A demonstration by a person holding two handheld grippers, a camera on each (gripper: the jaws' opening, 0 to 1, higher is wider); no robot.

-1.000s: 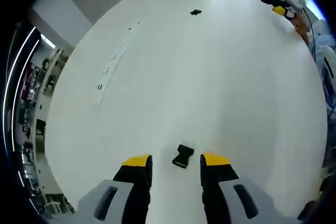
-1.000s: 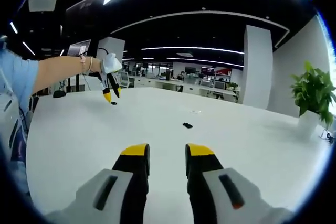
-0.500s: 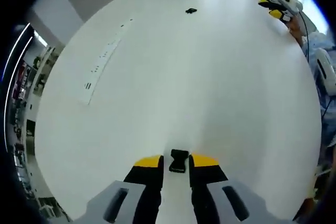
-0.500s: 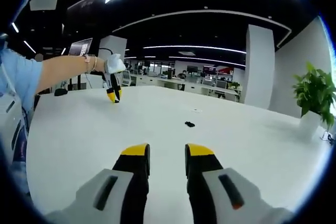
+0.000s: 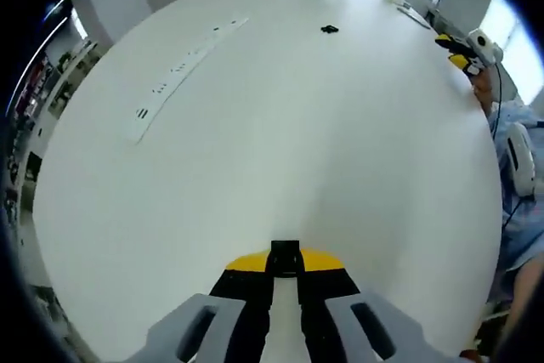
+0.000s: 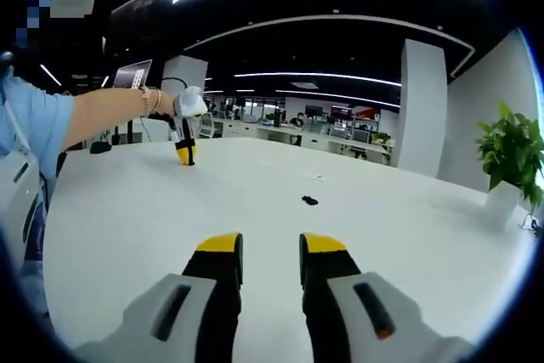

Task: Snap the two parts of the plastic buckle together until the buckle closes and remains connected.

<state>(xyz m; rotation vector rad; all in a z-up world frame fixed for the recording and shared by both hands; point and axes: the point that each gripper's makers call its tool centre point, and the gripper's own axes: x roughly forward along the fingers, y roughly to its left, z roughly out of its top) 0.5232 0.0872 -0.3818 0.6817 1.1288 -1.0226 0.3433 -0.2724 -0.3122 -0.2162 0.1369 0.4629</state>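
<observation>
Buckle half [image 5: 285, 258] clenched in my left gripper [image 5: 285, 263] on counter [image 5: 280, 125]; right gripper [image 6: 270, 248] released, other half [image 6: 310, 201] beyond it.

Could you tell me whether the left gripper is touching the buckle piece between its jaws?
Touching. In the left gripper view, the left gripper has its yellow-tipped jaws closed against both sides of the black buckle piece, with no white table showing between them.
</observation>
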